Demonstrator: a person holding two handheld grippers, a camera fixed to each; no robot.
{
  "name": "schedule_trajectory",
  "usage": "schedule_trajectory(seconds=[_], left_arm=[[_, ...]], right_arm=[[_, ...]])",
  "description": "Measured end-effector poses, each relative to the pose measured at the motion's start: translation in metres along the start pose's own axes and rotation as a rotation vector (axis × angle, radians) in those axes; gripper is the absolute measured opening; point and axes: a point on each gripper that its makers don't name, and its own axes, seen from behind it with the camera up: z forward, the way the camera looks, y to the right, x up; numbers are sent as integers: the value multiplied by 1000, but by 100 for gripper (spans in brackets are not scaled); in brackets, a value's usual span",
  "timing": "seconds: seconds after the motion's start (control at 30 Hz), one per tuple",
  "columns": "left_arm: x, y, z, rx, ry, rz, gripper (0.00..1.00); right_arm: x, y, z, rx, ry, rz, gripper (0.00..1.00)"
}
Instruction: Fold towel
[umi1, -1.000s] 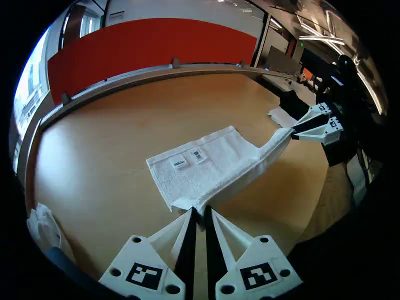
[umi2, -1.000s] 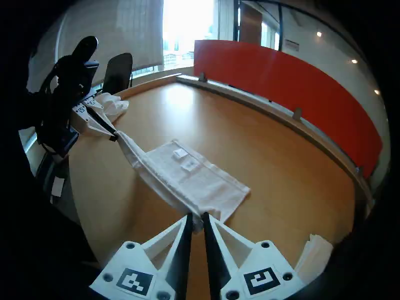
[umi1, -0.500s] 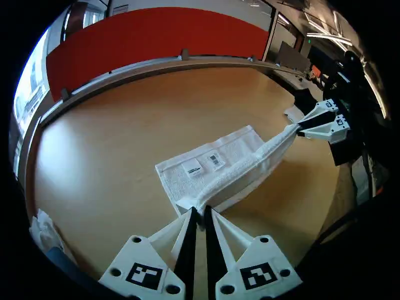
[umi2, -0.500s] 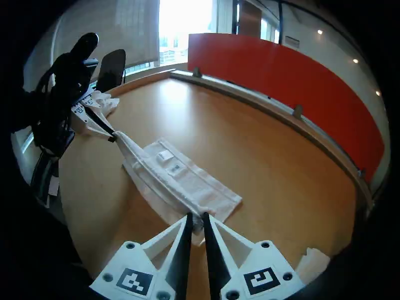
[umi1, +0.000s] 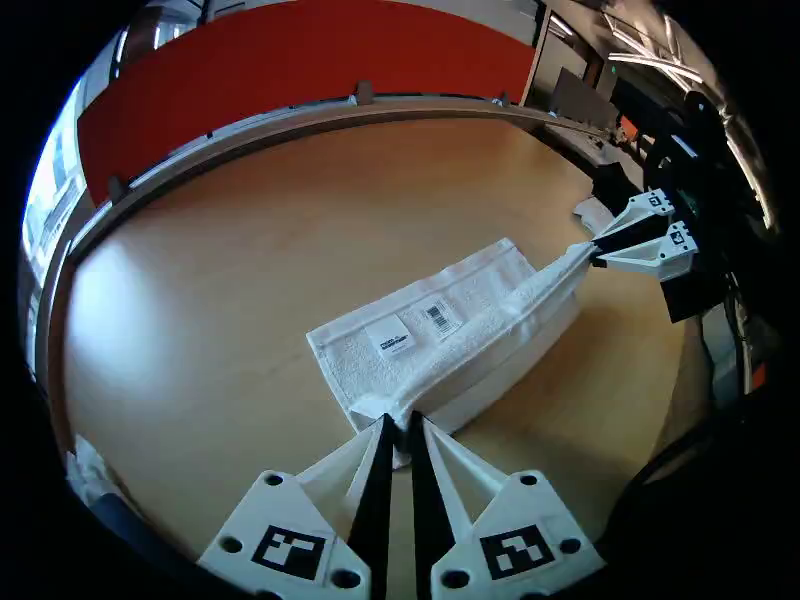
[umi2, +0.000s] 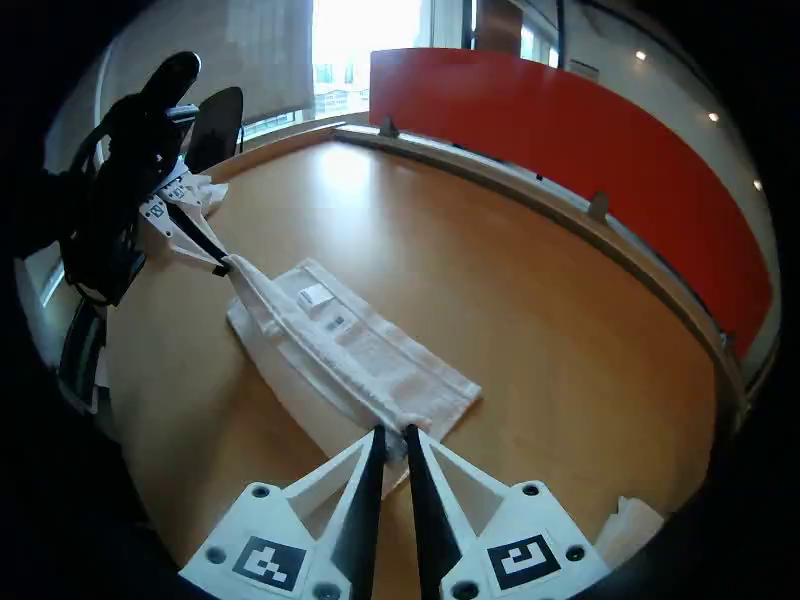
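1 white towel (umi1: 465, 300) lay on the wooden table (umi1: 230, 250) in the left gripper view, its near long edge raised, the left gripper (umi1: 398, 425) clamped on 1 corner and the right gripper (umi1: 598, 255) on the other. In the right gripper view that edge ran stretched between both grippers, 2 labels (umi2: 315, 295) facing up. Handling note: both corners were likely best carried across level and together, then set square on the far edge.

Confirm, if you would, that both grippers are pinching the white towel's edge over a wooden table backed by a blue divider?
Not quite: the divider is red, as the left gripper view shows. The left gripper and right gripper both pinch the edge of the white towel over the wooden table.
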Motion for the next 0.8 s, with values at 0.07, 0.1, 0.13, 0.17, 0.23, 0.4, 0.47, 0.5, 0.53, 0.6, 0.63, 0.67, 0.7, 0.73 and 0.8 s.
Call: schedule_trajectory(seconds=[0.07, 0.1, 0.13, 0.17, 0.23, 0.4, 0.47, 0.5, 0.53, 0.6, 0.63, 0.67, 0.7, 0.73, 0.8], left_arm=[[-1, -1, 4, -3, -4, 1, 12], [-2, -2, 7, -4, -6, 1, 12], [-2, -3, 9, -2, -8, 1, 12], [-3, -4, 12, -1, -10, 1, 12], [-2, -6, 17, 4, -10, 1, 12], [-1, -12, 26, 15, -9, -1, 12], [-1, -14, 29, 20, -9, -2, 12], [-1, -15, 31, 23, -9, -2, 12], [0, -16, 32, 26, -10, -1, 12], [0, -17, 35, 32, -11, 0, 12], [0, -18, 36, 35, -12, 0, 12], [1, -19, 37, 37, -12, 1, 12], [1, -20, 38, 40, -13, 2, 12], [1, -21, 39, 42, -13, 4, 12], [2, -23, 42, 49, -15, 9, 13]], right_arm=[[-3, 2, 3, -1, -6, 5, 16], [-4, 3, 5, -1, -10, 8, 16], [-6, 4, 7, 0, -14, 11, 16], [-7, 4, 8, 1, -17, 13, 16], [-10, 6, 12, 3, -24, 20, 16], [-17, 10, 21, 2, -37, 36, 16], [-20, 11, 25, 0, -40, 46, 16], [-21, 12, 26, -1, -41, 52, 16], [-21, 13, 28, -2, -42, 56, 16], [-23, 14, 31, -4, -43, 64, 16], [-23, 14, 32, -6, -43, 67, 16], [-23, 15, 33, -8, -44, 69, 16], [-24, 16, 35, -11, -45, 72, 17], [-24, 17, 36, -14, -45, 74, 17], [-24, 20, 39, -20, -47, 77, 18]])
